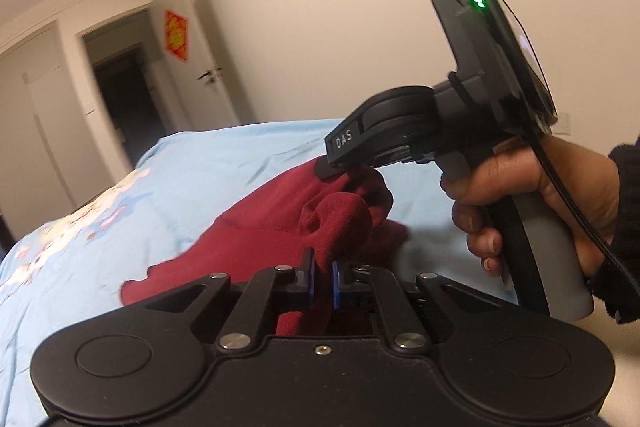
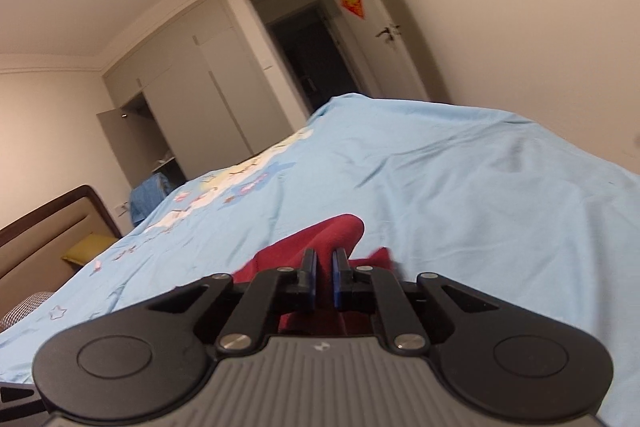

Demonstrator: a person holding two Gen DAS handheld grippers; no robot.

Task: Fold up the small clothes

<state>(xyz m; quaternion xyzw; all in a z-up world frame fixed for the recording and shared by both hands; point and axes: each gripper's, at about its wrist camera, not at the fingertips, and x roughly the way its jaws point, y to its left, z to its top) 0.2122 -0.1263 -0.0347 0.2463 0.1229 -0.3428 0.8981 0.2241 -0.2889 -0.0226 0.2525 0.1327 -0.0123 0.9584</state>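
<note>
We pinch the red garment (image 1: 280, 223) in both grippers, left (image 1: 323, 277) and right (image 2: 324, 277), each closed on a fold above the blue sheet (image 2: 460, 195).

A garment (image 1: 256, 227) lies on the bed (image 1: 200, 167), gathered between both tongs. In the left wrist view the left tongs (image 1: 323, 281) sit at its near edge, the right tongs (image 1: 352, 169) just behind, a hand (image 1: 532, 199) to their right. Behind the bed stand a doorway (image 2: 308, 55) and, left of it, a wardrobe (image 2: 180, 99); a headboard (image 2: 52, 227) lies at far left.
</note>
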